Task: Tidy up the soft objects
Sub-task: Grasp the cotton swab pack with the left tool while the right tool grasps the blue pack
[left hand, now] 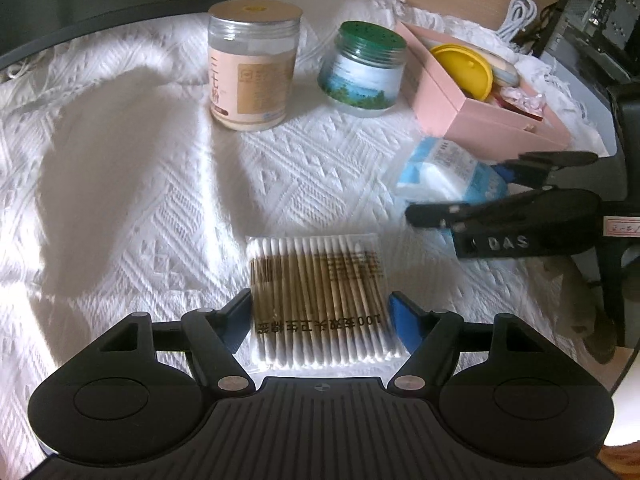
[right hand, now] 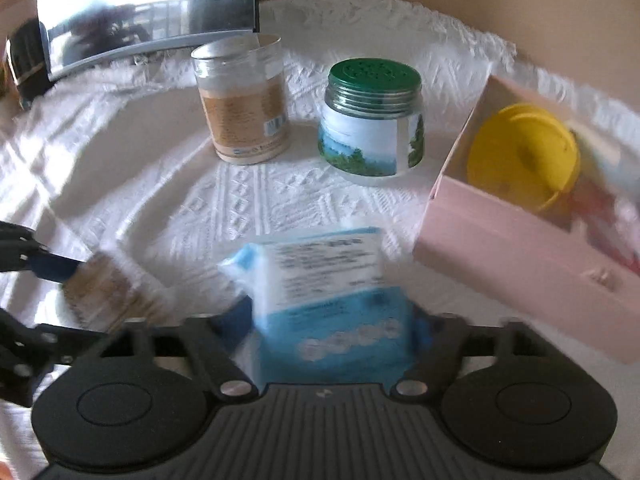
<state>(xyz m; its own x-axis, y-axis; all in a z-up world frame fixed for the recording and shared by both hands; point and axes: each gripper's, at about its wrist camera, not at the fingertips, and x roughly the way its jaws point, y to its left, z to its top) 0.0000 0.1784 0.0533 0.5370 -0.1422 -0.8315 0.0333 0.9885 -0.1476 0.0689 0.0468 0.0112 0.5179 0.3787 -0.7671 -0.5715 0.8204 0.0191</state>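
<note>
On the white woven cloth (left hand: 120,184) in front of you, your left gripper (left hand: 320,314) has the flat pack of cotton swabs (left hand: 320,300) between its blue pads; the left pad touches the pack's edge, the right one looks just clear of it, so you cannot count that as a firm grip yet. Your right gripper (right hand: 332,320) stands with its jaws half apart and the blue-and-white pack of cotton pads (right hand: 328,280) filling the gap, seemingly pinched, though blur hides the contact. Both packs sit near the pink box (right hand: 500,240), which lies to the right and already holds a yellow lid (right hand: 524,152) and some small items behind it. The tall beige-labelled jar (left hand: 254,68) and the green-lidded jar (left hand: 366,68) stand further back, well apart from both grippers. Your main risk is the slick wrapping: either soft pack could slide or swing out of the pads if you lift fast, the swab pack most of all if only one pad bears on it. The box looks crowded, so a pack pushed in flat may catch on the yellow lid or the near wall and shove the box across the cloth. Your two grippers also work close together and could collide.
</note>
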